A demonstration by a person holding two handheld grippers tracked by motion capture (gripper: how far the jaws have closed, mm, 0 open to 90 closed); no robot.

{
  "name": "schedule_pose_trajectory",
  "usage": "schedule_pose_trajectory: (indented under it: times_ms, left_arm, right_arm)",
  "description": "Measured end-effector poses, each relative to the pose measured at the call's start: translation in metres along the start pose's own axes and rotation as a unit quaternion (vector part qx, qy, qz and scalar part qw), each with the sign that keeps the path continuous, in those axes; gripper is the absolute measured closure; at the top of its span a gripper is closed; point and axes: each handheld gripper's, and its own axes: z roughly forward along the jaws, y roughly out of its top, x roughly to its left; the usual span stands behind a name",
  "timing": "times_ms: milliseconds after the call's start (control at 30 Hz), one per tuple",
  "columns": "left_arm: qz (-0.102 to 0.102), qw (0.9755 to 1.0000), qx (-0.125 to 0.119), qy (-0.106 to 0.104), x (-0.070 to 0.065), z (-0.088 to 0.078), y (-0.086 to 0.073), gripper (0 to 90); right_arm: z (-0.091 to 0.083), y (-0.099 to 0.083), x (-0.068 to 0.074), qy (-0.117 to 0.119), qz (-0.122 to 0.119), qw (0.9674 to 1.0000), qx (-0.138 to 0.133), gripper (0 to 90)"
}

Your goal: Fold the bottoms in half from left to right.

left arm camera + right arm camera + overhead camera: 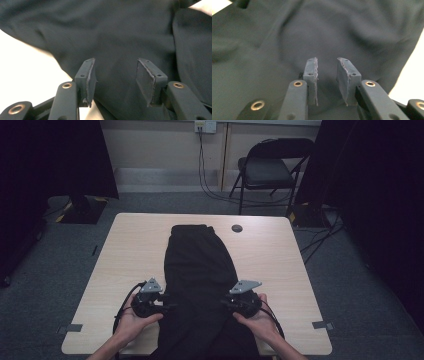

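Note:
A black garment (200,270) lies lengthwise down the middle of the light wooden table (130,250), its narrow end at the far side. My left gripper (167,306) sits at the garment's left edge near the table's front, held in the person's left hand and pointing inward. Its jaws (115,62) stand open over the dark cloth (112,32) with nothing between the pads. My right gripper (227,304) mirrors it at the garment's right edge. It (327,61) is open by a narrower gap above the cloth (324,32), gripping nothing.
A round dark grommet (236,228) sits in the table top beside the garment's far end. Grey tape marks (70,328) lie at the front corners. A black folding chair (270,170) and floor cables stand beyond the table, with dark curtains at both sides.

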Motion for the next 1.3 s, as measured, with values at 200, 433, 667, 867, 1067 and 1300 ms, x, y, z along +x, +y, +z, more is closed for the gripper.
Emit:
schedule_pose_trajectory:
  times_ms: [200, 433, 667, 867, 1067, 1300]
  left_arm:
    - [0.034, 0.9969, 0.03, 0.064, 0.0, 0.019, 0.003, 58.8]
    - [0.015, 0.9951, 0.013, 0.097, 0.029, 0.034, 0.02, 60.0]
    - [-0.014, 0.9894, -0.011, 0.144, 0.074, 0.054, 0.043, 60.7]
    - [-0.024, 0.9838, -0.027, 0.176, 0.101, 0.066, 0.056, 60.8]
    - [-0.036, 0.986, -0.047, 0.156, 0.11, 0.067, 0.053, 55.4]
    - [-0.009, 0.9921, -0.07, 0.104, 0.068, 0.018, 0.059, 51.7]
  right_arm:
    - [0.018, -0.014, 0.0, 0.01, -0.005, 0.9995, 0.028, 61.8]
    - [0.043, 0.002, -0.019, 0.0, 0.0, 1.0, 0.001, 54.7]
    - [0.074, 0.027, -0.042, -0.014, 0.012, 0.9995, -0.024, 54.6]
    - [0.102, 0.053, -0.063, -0.023, 0.017, 0.9992, -0.028, 54.6]
    - [0.108, 0.062, -0.071, -0.035, 0.019, 0.9991, -0.018, 48.3]
    - [0.068, 0.063, -0.06, -0.041, 0.009, 0.9983, -0.041, 43.4]
